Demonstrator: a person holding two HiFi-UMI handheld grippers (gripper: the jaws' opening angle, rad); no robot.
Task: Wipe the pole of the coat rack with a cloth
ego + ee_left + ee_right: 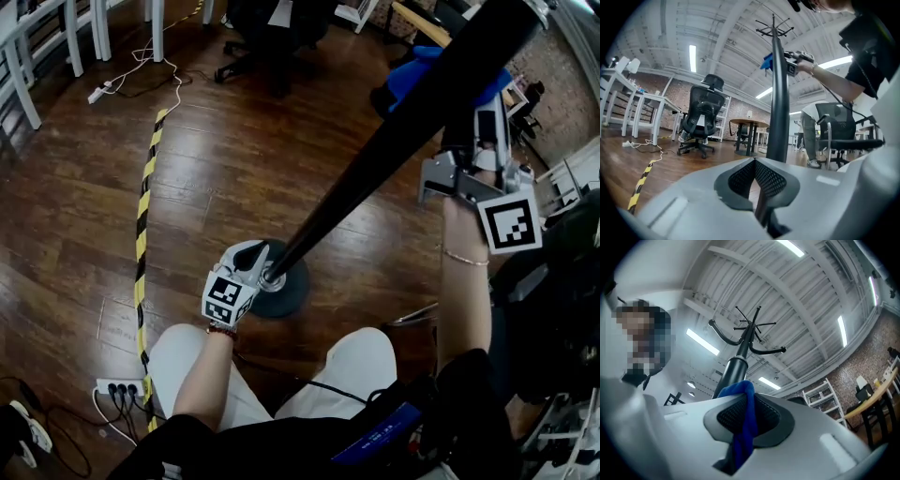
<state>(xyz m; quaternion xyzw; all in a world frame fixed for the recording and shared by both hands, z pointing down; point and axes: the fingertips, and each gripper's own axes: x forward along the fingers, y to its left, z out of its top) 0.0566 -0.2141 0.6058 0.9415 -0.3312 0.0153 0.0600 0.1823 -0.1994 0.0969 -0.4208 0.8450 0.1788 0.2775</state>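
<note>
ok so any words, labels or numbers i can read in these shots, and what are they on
None can be read.
Blue tag at the person's waist: white print, too small and blurred to read.
Left marker cube and right marker cube: black-and-white square patterns only, no letters.

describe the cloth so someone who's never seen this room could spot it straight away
Find the tall black coat rack pole rising from its round base on the wooden floor. High up by it, the right gripper is shut on a cloth: bright blue, bunched between grey jaws.
</note>
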